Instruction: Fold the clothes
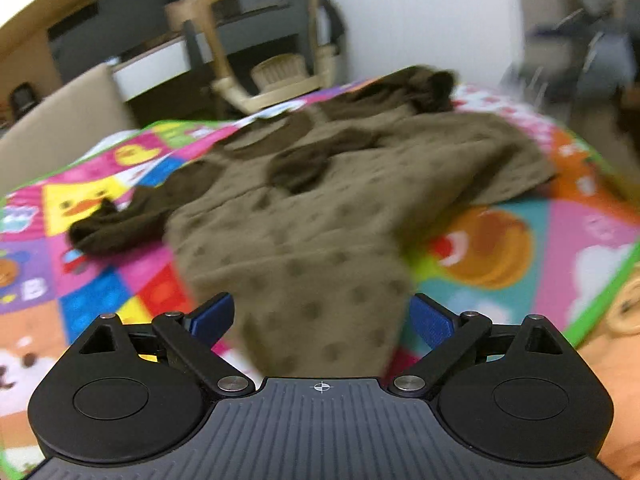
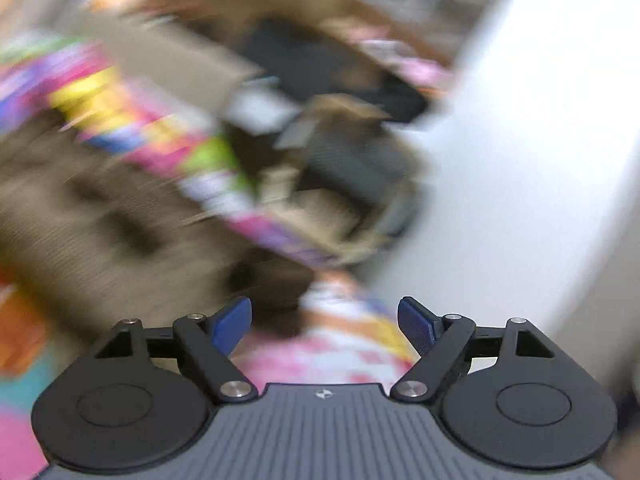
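Garment [image 1: 320,208], olive-brown with darker dots, lies rumpled on mat [image 1: 592,240].

a colourful cartoon play mat [image 1: 592,248] carries one olive-brown dotted garment [image 1: 304,216], spread rumpled across the mat's middle, dark sleeve [image 1: 108,228] reaching left.

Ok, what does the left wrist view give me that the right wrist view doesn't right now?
Only the left wrist view shows the brown dotted garment spread out, with a dark sleeve lying to the left, cloth running up between the open left gripper, and a beige chair behind. Only the right wrist view shows the open right gripper, empty, through heavy blur. Both show the colourful play mat and brown cloth.
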A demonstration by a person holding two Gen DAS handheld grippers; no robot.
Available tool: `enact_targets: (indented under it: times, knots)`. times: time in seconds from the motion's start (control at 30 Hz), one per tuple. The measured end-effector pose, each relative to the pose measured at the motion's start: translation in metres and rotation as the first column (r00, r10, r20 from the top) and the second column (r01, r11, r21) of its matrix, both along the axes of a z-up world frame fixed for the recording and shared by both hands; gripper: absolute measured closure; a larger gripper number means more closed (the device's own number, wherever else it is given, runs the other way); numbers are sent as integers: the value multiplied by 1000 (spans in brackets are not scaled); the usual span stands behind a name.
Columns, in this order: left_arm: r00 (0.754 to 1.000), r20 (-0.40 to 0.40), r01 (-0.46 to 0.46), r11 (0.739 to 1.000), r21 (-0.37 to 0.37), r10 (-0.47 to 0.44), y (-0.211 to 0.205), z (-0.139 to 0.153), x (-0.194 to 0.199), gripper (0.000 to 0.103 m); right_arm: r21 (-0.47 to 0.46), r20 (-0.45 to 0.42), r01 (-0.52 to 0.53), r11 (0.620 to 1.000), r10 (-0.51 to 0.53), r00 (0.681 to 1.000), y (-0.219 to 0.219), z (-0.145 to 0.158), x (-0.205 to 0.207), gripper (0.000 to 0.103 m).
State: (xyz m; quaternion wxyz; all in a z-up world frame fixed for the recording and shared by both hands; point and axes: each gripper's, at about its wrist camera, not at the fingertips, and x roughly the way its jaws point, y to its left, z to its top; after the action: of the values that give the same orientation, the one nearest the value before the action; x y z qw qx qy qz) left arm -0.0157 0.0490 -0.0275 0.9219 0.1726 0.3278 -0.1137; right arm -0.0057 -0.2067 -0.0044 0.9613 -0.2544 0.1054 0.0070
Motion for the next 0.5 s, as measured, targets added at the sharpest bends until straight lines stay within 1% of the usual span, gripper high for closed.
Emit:
enact_targets:
  times: [0.07, 0.1, 0.13, 0.17, 0.2, 0.27, 0.33, 0.4, 0.43, 0.47, 0.5]
  knots:
    - [998, 22, -63, 998, 31, 63, 12, 1, 3, 5, 63, -24, -38, 997, 40, 999, -15, 11, -7, 22]
    - [995, 36, -96, 994, 47, 94, 18, 2, 5, 5, 94, -35, -57, 994, 61, 998, -22, 16, -10, 20]
    - [989, 69, -135, 989, 62, 131, 25, 5, 7, 5, 122, -51, -83, 989, 89, 995, -28, 20, -14, 16]
    - [980, 101, -177, 982, 68, 170, 32, 9, 9, 4, 127, -95, -152, 980, 165, 982, -22, 16, -21, 15]
    - [969, 127, -219, 974, 60, 210, 39, 14, 12, 4, 131, -139, -217, 967, 235, 962, -15, 11, -28, 14]
    - [940, 178, -303, 952, 43, 291, 52, 23, 18, 4, 102, -220, -310, 945, 325, 920, 7, -5, -33, 14]
    - [914, 217, -358, 933, 31, 343, 61, 31, 24, 4, 79, -301, -397, 914, 402, 865, 29, -21, -37, 14]
    - [901, 231, -378, 926, 6, 367, 68, 42, 27, 4, 50, -376, -438, 898, 423, 824, 47, -39, -29, 14]
    - [900, 232, -378, 926, -11, 370, 70, 46, 27, 4, 36, -406, -457, 889, 431, 806, 54, -47, -25, 16]
    - [903, 229, -369, 929, -18, 363, 70, 47, 25, 4, 18, -394, -462, 887, 431, 812, 54, -51, -21, 16]
    - [907, 226, -360, 933, -26, 356, 71, 49, 24, 4, -21, -370, -436, 900, 398, 840, 54, -49, -19, 29]
